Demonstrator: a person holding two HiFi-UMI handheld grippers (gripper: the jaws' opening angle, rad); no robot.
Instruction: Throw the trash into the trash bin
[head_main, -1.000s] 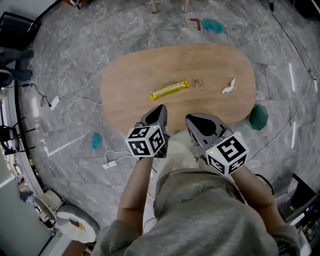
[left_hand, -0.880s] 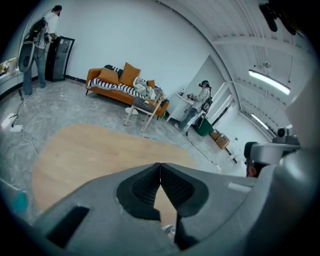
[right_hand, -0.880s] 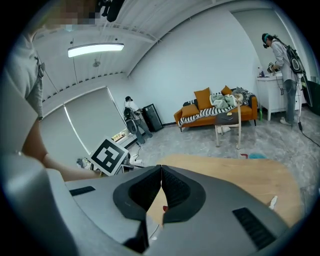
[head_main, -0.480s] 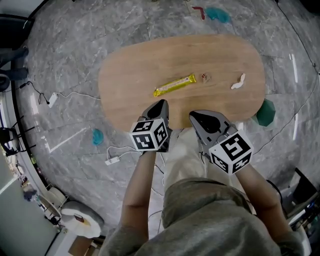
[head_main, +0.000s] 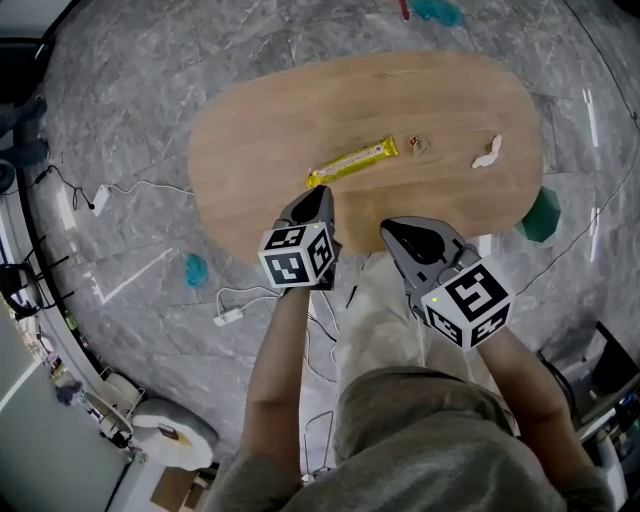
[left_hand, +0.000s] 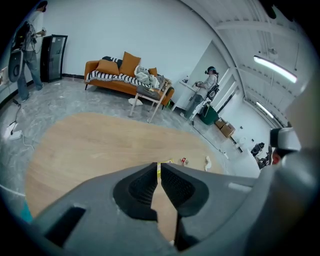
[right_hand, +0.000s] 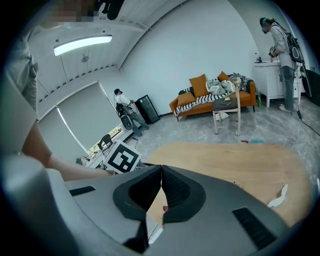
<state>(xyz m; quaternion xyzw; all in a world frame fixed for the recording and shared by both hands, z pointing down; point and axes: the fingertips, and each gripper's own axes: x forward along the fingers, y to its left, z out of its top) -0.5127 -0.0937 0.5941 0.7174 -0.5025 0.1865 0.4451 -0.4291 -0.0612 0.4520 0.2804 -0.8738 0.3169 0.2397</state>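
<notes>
Two hand-held grippers, one per hand, seen from above, w/ bare forearms and a grey top at bottom of the head view. Left hand-held gripper (head_main: 322, 194): jaws together, nothing btwn them; its own view shows the dark ribbed pads meeting at the tips. Right hand-held gripper (head_main: 390, 226): jaws likewise together and empty. Each carries a cube w/ black-and-white square markers. Both point away from me toward an oval wooden tabletop (head_main: 270, 130); the left tip is over the near part of the wood, the right tip at about the near edge. Three bits of trash lie on the tabletop in a rough row: a long yellow wrapper (head_main: 352, 163) lying on a slant, its near end just beside the left tip in the head view (I can't tell if they touch); a small brownish scrap (head_main: 417, 145) just right of it; a white crumpled scrap (head_main: 488, 153) further right, apart from both. A dark-green thing (head_main: 541, 215) sits on the floor at the tabletop's right edge, partly under it; I can't tell if it's the bin. Floor is grey marble (head_main: 120, 90) w/ a white power strip (head_main: 228, 318) and cables. An orange sofa (left_hand: 120, 75) stands at the far wall.
</notes>
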